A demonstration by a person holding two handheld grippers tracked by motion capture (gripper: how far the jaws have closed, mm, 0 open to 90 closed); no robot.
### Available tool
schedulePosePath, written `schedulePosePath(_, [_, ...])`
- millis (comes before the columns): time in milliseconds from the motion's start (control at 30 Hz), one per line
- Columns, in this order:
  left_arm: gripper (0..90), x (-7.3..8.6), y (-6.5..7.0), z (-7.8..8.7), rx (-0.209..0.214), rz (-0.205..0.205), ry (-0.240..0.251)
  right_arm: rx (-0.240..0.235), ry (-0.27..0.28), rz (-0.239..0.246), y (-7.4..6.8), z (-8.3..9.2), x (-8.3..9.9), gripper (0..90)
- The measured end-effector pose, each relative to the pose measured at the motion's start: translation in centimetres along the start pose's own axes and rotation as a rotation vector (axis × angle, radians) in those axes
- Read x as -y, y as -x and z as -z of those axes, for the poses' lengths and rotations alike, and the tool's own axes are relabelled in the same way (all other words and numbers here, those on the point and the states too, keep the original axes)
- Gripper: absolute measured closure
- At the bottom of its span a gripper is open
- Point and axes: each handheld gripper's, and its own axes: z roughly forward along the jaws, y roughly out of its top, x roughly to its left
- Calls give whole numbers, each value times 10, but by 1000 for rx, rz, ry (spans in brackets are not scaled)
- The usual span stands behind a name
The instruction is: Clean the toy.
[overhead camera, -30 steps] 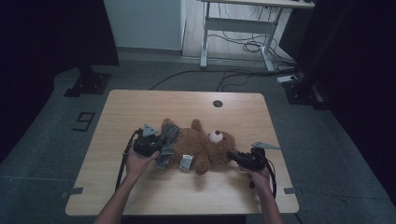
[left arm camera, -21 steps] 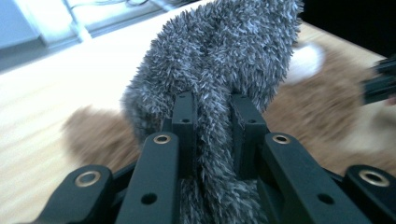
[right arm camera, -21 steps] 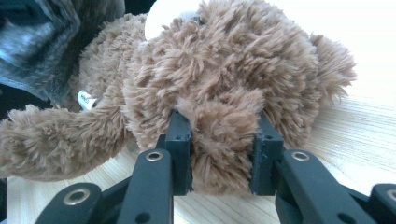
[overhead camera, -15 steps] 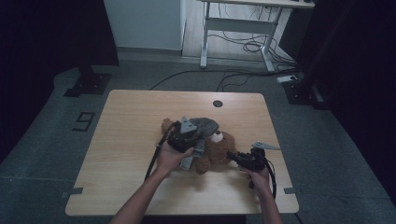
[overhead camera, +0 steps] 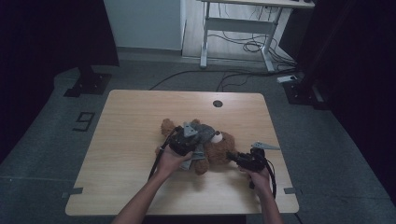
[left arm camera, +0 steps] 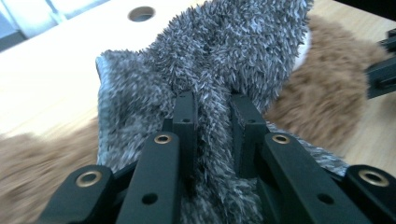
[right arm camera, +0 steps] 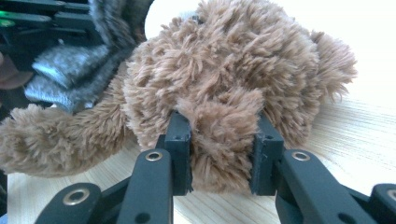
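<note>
A brown teddy bear (overhead camera: pixel 223 150) lies on its back near the middle of the wooden table (overhead camera: pixel 135 116), head toward the right. A grey fuzzy cloth (overhead camera: pixel 201 131) is draped over its body. My left gripper (overhead camera: pixel 197 141) is shut on a fold of this grey cloth (left arm camera: pixel 224 56), and the fold is pinched between the jaws of the left gripper (left arm camera: pixel 212 109). My right gripper (overhead camera: pixel 232 157) sits at the bear's head. The right gripper (right arm camera: pixel 219 128) is shut on a tuft of the teddy bear (right arm camera: pixel 233 60), perhaps an ear. The cloth hides much of the bear's belly.
A round cable hole (overhead camera: pixel 217 103) sits near the table's far edge. Beyond the table stand a white desk frame (overhead camera: pixel 236 28) and loose floor cables (overhead camera: pixel 243 46). The bare wood to the left (overhead camera: pixel 121 140) has room.
My left gripper has carried the grey cloth to the right, from the bear's left side to over its body toward the head. The right gripper has stayed put on the bear.
</note>
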Motion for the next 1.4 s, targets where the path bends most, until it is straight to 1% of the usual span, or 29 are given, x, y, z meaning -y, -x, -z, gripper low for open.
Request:
schedulePosePath(33, [743, 2, -6, 4, -13, 10, 5, 0, 0, -1, 0, 0, 0, 669])
schedulePosePath(100, [743, 8, -17, 10, -22, 37, 6, -1, 0, -1, 1, 0, 0, 669])
schedulePosePath(133, [743, 14, -24, 14, -28, 57, 8, -2, 1, -3, 1, 0, 0, 669])
schedulePosePath(233, [742, 31, -41, 21, -54, 97, 2, -1, 0, -1, 1, 0, 0, 669])
schedulePosePath(300, [743, 45, -53, 24, -63, 137, -12, -2, 2, -5, 1, 0, 0, 669])
schedulePosePath(333, [743, 53, -58, 24, -57, 157, -17, -3, 2, -5, 1, 0, 0, 669])
schedulePosePath(367, [744, 60, -60, 23, -54, 166, -23, -5, 1, -7, 1, 0, 1, 669])
schedulePosePath(400, [745, 70, -61, 21, -58, 168, -39, -5, 0, -7, 1, 0, 1, 670])
schedulePosePath(433, [747, 78, -61, 19, -60, 169, -44, -6, -2, -7, 1, -1, 1, 670])
schedulePosePath(467, [749, 84, -62, 18, -55, 176, -38, -4, -5, -3, 1, -2, 1, 670])
schedulePosePath(500, [749, 87, -63, 17, -50, 186, -36, -2, -4, -2, 1, -2, 2, 670])
schedulePosePath(567, [748, 87, -67, 19, -51, 193, -46, 0, -5, -4, 0, -2, 2, 670])
schedulePosePath(633, [747, 83, -69, 24, -59, 192, -42, 2, -5, -4, 0, -2, 1, 670])
schedulePosePath(700, [747, 74, -69, 32, -68, 183, -18, 4, -6, -5, 1, -2, 1, 670])
schedulePosePath(733, [747, 70, -68, 35, -65, 180, -6, 4, -7, -6, 1, -2, 1, 670])
schedulePosePath(767, [746, 65, -66, 39, -51, 182, 14, 3, -8, -7, 1, -2, 1, 670])
schedulePosePath(800, [746, 57, -62, 45, -27, 181, 43, 2, -8, -8, 2, -2, 1, 670])
schedulePosePath(833, [746, 51, -58, 47, -18, 173, 57, 4, -5, -8, 1, -2, 1, 670])
schedulePosePath(900, [746, 35, -41, 50, 5, 125, 87, 7, -5, -6, 0, -2, 1, 670])
schedulePosePath(967, [746, 21, -27, 47, 25, 91, 96, 9, -6, -5, 0, -2, 1, 669])
schedulePosePath(1033, [745, 5, -10, 36, 47, 56, 89, 10, -7, -3, 0, -2, 1, 670])
schedulePosePath(1067, [745, 0, -5, 31, 54, 50, 84, 12, -7, -2, 0, -2, 1, 669])
schedulePosePath(1133, [745, -10, 6, 16, 69, 40, 63, 16, -8, 2, -1, -2, 1, 669])
schedulePosePath(1167, [745, -14, 12, 5, 74, 35, 45, 16, -8, 3, -1, -2, 1, 669])
schedulePosePath(1233, [744, -17, 19, -10, 70, 19, 6, 17, -7, 5, -1, -2, 0, 669])
schedulePosePath(1267, [744, -16, 22, -22, 57, 13, -23, 17, -6, 2, -1, -2, 0, 669])
schedulePosePath(1300, [744, -13, 24, -29, 51, 10, -32, 18, -7, 4, -1, -2, 0, 669])
schedulePosePath(1367, [746, -8, 25, -33, 42, -2, -20, 27, -12, 5, 0, -2, 0, 669])
schedulePosePath(1400, [746, -7, 24, -31, 48, 1, -17, 23, -11, 4, 0, -2, 0, 669])
